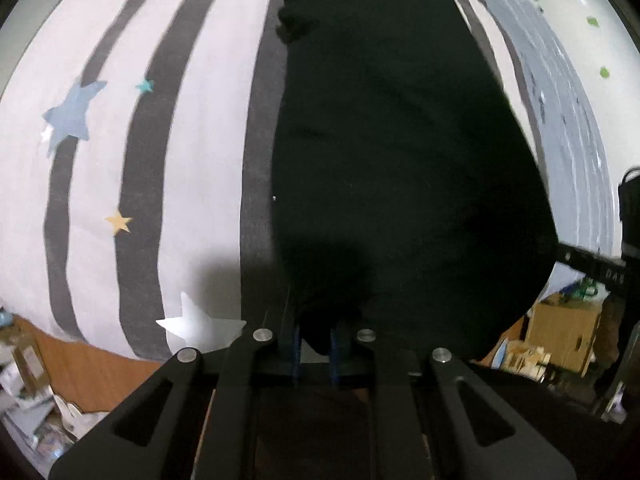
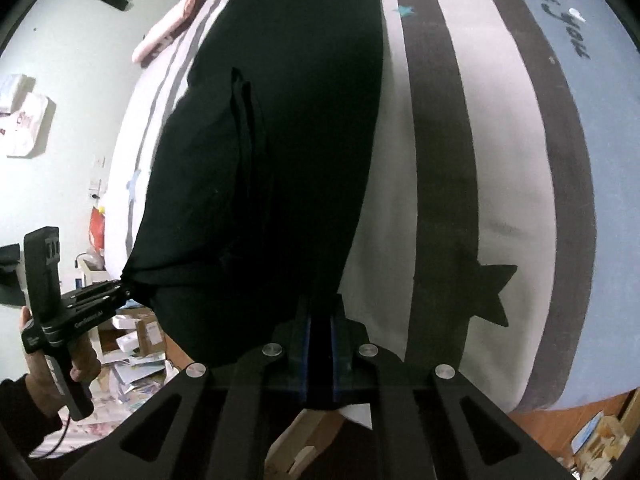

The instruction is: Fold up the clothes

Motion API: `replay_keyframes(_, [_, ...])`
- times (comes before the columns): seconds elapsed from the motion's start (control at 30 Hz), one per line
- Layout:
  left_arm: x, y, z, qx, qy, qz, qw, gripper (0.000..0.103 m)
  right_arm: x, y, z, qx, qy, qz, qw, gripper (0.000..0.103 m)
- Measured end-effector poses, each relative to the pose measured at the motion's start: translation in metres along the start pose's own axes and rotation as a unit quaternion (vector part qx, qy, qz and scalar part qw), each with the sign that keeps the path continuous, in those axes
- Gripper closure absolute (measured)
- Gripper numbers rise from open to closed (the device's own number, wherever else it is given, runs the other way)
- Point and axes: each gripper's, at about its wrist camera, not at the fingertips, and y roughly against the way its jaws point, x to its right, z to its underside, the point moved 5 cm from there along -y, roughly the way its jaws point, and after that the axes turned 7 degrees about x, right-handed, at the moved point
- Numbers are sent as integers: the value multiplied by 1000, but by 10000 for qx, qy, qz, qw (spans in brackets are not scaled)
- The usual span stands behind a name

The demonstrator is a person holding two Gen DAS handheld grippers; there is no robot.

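Note:
A black garment (image 1: 400,140) lies lengthwise on a striped bed cover (image 1: 180,160), its near edge lifted off the bed. My left gripper (image 1: 316,336) is shut on one near corner, with dark cloth pinched between the blue pads. In the right wrist view the same garment (image 2: 272,120) shows a folded seam down its middle. My right gripper (image 2: 320,332) is shut on the other near corner. The left gripper (image 2: 126,286) appears at the left of that view, held by a person's hand (image 2: 80,360). The right gripper (image 1: 558,250) reaches the cloth at the right edge of the left wrist view.
The bed cover (image 2: 440,160) is white with grey stripes and stars, and has a blue band on the right. Pink clothing (image 2: 172,28) lies at the far end of the bed. Cardboard boxes (image 1: 560,332) and scattered papers (image 2: 132,360) cover the orange floor by the bed's near edge.

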Motion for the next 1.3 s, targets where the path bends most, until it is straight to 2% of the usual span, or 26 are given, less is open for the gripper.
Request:
replay_keyframes(0.1, [13, 18, -23, 274, 49, -14, 9996, 95, -8, 16, -19, 212, 122, -55, 9997, 97])
replay_keyframes(0.27, [31, 63, -91, 1174, 114, 214, 9928, 95, -26, 54, -76, 812, 378, -232, 9957, 97])
replay_keyframes(0.4, [21, 83, -144, 1781, 43, 314, 9835, 95, -35, 70, -138, 1290, 442, -375, 9899, 97])
replay_keyframes(0.47, [16, 79, -183, 1973, -43, 283, 9799, 95, -37, 70, -167, 1470, 460, -384, 9873, 97])
replay_keyframes(0.5, [1, 83, -193, 2046, -87, 297, 9783, 95, -39, 67, -185, 1549, 452, -386, 9861, 97])
replay_keyframes(0.57, [-19, 75, -239, 2186, -183, 327, 9751, 95, -40, 61, -218, 1689, 411, -367, 9841, 97])
replay_keyframes(0.63, [-38, 61, -282, 2161, -192, 406, 9753, 95, -38, 50, -253, 1798, 298, -344, 9827, 97])
replay_keyframes(0.67, [-48, 59, -289, 2159, -213, 442, 9752, 95, -34, 44, -272, 1829, 207, -330, 9824, 97])
replay_keyframes(0.73, [-53, 43, -323, 2098, -415, 368, 9762, 95, -31, 25, -311, 1815, 95, -256, 9830, 97])
replay_keyframes(0.9, [-57, -4, -365, 1700, -710, 288, 9825, 95, -12, -32, -378, 1621, -85, -80, 9867, 97])
replay_keyframes(0.97, [-63, -22, -377, 1561, -747, 270, 9845, 95, -5, -50, -390, 1530, -104, -74, 9881, 97])
replay_keyframes(1.17, [-71, -54, -384, 1318, -798, 211, 9878, 95, 6, -75, -406, 1404, -29, -178, 9899, 96])
replay_keyframes(1.3, [-73, -64, -389, 1241, -606, 253, 9901, 94, 18, -91, -417, 1171, -144, -266, 9927, 96])
